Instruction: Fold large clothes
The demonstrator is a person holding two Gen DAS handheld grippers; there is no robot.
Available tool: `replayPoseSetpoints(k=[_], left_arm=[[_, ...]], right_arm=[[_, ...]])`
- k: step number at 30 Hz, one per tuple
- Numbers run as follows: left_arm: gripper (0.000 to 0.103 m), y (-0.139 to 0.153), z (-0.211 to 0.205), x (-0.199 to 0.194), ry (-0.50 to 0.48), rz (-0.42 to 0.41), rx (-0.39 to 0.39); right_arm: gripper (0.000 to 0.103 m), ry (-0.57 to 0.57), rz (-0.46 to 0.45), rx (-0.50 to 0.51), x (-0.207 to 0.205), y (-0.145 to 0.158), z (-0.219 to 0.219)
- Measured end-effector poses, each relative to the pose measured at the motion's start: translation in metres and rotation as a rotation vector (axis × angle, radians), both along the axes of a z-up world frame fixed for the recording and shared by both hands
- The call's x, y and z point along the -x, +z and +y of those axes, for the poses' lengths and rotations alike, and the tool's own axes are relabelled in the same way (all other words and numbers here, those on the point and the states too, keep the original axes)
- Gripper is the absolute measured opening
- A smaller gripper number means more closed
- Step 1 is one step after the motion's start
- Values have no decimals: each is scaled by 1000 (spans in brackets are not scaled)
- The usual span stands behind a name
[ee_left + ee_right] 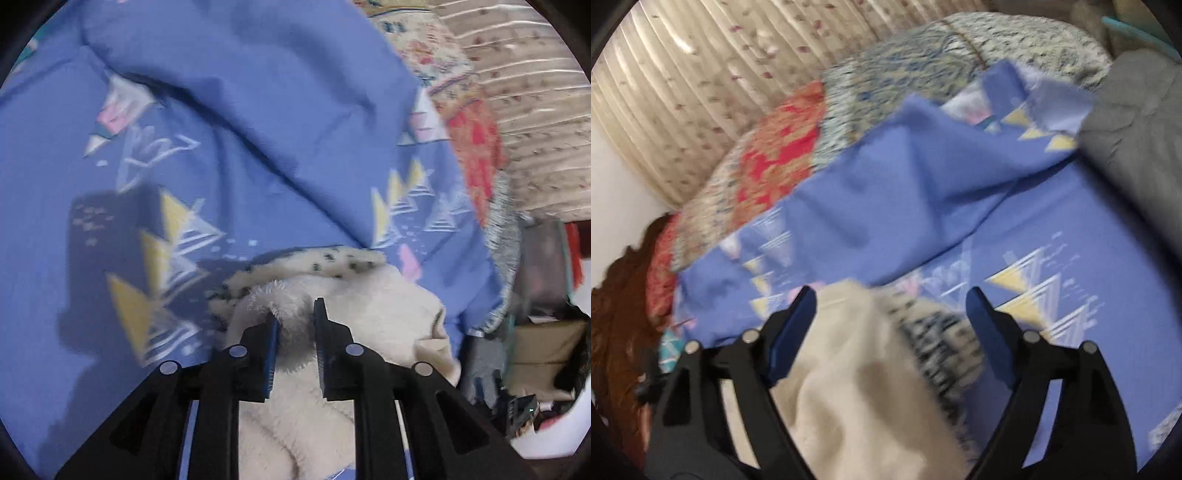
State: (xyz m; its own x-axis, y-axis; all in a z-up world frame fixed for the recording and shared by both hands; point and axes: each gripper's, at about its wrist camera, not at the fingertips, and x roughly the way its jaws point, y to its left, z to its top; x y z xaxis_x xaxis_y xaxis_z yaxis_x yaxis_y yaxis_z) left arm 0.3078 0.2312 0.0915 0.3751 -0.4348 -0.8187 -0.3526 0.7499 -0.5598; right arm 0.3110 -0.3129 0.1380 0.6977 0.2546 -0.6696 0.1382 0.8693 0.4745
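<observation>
Left gripper (295, 314) first: jaws narrow, set close together w/ a tuft of white fluffy pile bunched between them. The fleece garment (343, 314) is cream, thick-piled, w/ a spotted black-on-cream trim (325, 260) curling along its upper edge. Can't tell for sure if the pads actually press that tuft or just flank it — fabric fills the gap, blur doesn't help. The garment hangs down under the fingers and spreads toward the bottom of the left wrist view.

Right gripper (890, 295) — jaws wide apart, blue pads (982, 314) showing, nothing pinched. Same garment lies between and below the fingers in the right wrist view: smooth beige side on the left, black-and-cream spotted patch (938, 332) on the right. It touches neither pad as far as the blurred frame shows.

Underneath everything: a blue bedsheet (221, 92) w/ yellow, white and pink triangle print, rumpled, one corner flipped over on itself at the far end in the right view. Beyond the sheet, a patterned quilt (768, 155) w/ red and grey-green blocks. Behind that, a pale pleated curtain (683, 92) w/ small dark flecks. A grey cloth (1137, 129) sits at the right edge, next to the sheet's turned corner. Both views motion-blurred.
</observation>
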Motion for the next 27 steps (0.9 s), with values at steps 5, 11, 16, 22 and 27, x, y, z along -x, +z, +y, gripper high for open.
replayPoseSetpoints(k=[5, 11, 16, 22, 27], left_arm=[[41, 1, -21, -10, -83, -89, -32], [41, 18, -27, -21, -94, -105, -62], [45, 16, -12, -5, -49, -104, -47], [45, -1, -4, 1, -58, -87, -45], [45, -10, -14, 0, -65, -79, -29]], right_arm=[[77, 406, -18, 247, 3, -6, 126], [5, 459, 115, 441, -42, -35, 199], [29, 234, 132, 269, -91, -25, 163], [87, 74, 47, 225, -67, -9, 84], [37, 171, 305, 355, -66, -75, 77]])
